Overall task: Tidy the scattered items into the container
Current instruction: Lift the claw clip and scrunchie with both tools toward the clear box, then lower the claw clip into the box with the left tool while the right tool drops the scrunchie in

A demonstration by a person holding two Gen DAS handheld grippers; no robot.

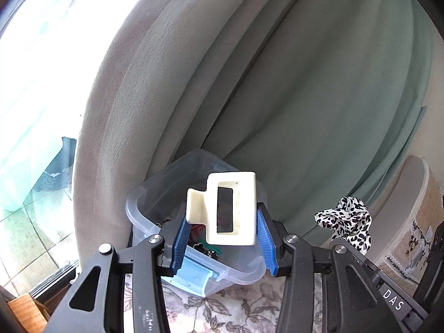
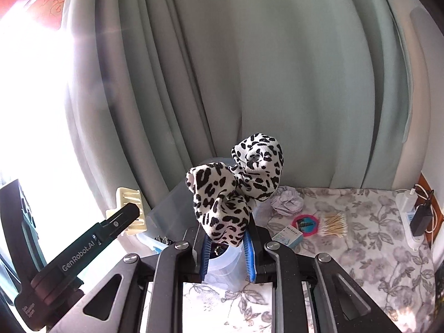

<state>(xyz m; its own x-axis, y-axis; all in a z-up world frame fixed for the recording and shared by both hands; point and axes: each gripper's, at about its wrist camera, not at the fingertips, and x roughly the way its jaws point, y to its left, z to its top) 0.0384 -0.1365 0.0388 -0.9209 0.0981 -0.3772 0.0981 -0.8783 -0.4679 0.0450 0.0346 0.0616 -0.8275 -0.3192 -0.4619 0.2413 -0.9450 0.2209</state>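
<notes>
My left gripper is shut on a cream rectangular hair claw clip, held above the clear plastic container that stands against the curtain. Small dark and coloured items lie inside the container. My right gripper is shut on a black-and-white leopard-print scrunchie, held over the near rim of the same container. In the left wrist view the scrunchie shows at the right. In the right wrist view the clip and the left gripper's finger show at the left.
On the floral tablecloth to the right lie a crumpled tissue, a pink round item, a pile of cotton swabs and a small blue box. A white power strip sits at the far right. Green curtains hang behind.
</notes>
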